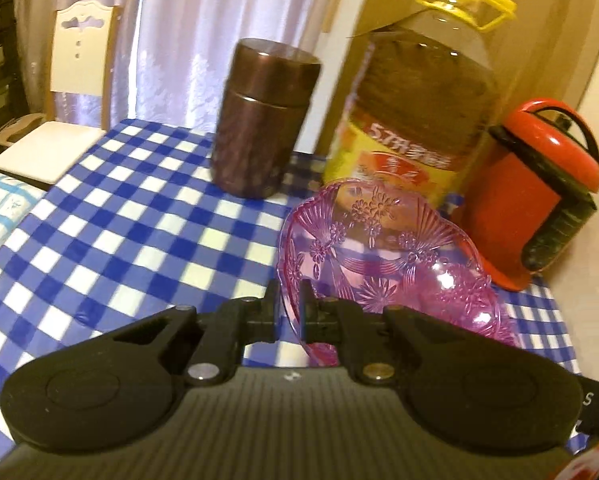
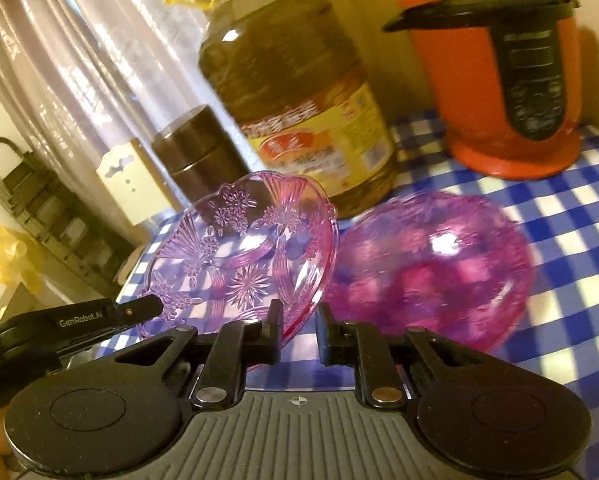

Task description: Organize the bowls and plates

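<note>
Tilted pink patterned plate (image 2: 243, 252) beside pink bowl (image 2: 431, 264).

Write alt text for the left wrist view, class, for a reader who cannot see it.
The left claw pinches the rim of a tilted pink patterned plastic plate above a blue-and-white checked tablecloth. Behind the plate stand a brown lidded canister, a large cooking oil bottle with a yellow cap and a red electric cooker.

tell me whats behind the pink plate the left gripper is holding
Behind the pink plate stand the oil bottle and red cooker; the plate covers the bottle's base.
</note>
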Motion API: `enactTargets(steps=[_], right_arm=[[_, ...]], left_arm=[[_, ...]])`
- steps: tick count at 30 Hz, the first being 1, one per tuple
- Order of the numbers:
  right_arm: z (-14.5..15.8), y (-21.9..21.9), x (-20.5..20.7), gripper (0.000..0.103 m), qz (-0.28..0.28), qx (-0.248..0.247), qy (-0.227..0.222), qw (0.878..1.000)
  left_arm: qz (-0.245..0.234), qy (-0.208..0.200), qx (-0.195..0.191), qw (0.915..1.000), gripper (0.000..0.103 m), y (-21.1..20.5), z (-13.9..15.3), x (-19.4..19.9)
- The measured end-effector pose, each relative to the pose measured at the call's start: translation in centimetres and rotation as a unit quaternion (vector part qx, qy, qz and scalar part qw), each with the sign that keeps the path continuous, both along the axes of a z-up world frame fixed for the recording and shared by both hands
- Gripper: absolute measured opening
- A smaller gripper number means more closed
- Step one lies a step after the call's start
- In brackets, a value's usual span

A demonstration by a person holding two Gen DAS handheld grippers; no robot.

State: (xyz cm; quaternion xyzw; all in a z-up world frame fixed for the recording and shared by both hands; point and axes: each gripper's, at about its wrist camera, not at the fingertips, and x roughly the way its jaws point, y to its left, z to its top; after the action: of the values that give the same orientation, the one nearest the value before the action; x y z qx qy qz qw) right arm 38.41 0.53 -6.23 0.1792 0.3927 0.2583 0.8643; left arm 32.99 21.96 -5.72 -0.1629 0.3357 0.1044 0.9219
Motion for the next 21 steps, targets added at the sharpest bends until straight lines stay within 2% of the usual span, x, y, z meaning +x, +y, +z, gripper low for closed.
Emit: enactTargets(steps=[14,21], right_arm=[[0.3,-3.9,0.4,0.017,-0.048,-0.029,-0.001,0.998],[0.0,-5.3,0.9,0.016,-0.074,-0.055,0.001,0.996]], left_arm=[[-0.017,-0.008,-0.049,0.9986,0.007,-3.5,-1.5,1.5],[-0.036,0.004,-0.053,0.998,0.008,-5.4,-2.3,2.6]])
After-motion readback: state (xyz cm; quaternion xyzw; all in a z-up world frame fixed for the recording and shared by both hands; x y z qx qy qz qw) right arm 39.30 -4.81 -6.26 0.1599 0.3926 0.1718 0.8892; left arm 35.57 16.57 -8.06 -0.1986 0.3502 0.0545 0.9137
